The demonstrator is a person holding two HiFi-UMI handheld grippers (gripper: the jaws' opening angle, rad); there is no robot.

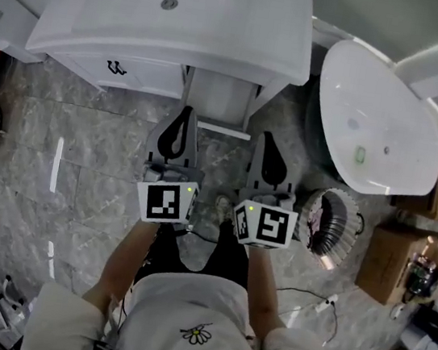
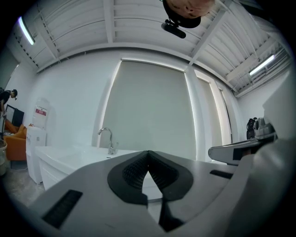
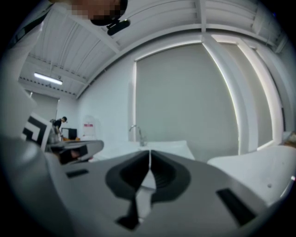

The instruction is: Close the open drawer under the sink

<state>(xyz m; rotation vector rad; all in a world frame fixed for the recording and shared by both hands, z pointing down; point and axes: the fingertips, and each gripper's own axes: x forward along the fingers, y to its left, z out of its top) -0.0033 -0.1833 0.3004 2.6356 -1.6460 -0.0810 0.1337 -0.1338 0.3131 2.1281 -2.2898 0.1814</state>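
This is a bathroom mock-up set up inside a workshop hall. A white rectangular ceramic washbasin (image 1: 225, 24) at twelve o'clock has a curved chrome tap (image 2: 110, 144). A white oval freestanding bathtub (image 1: 377, 128) sits at two, on grey marble-pattern floor tiles (image 1: 79, 182). Brown cardboard boxes (image 1: 390, 261) stand at three, under a ribbed white metal ceiling (image 2: 138, 23) with strip lights (image 2: 26, 30).

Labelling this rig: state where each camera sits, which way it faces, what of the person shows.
Head view: on the person's head, facing steeply down at sink, drawer and bathtub; shows forearms, shirt, left gripper, right gripper.
Left gripper view: on that gripper, facing level toward the tap; shows its shut jaws, right gripper beside.
Right gripper view: likewise level toward the tap; shut jaws, left gripper beside.
Shared: tap, in both gripper views.
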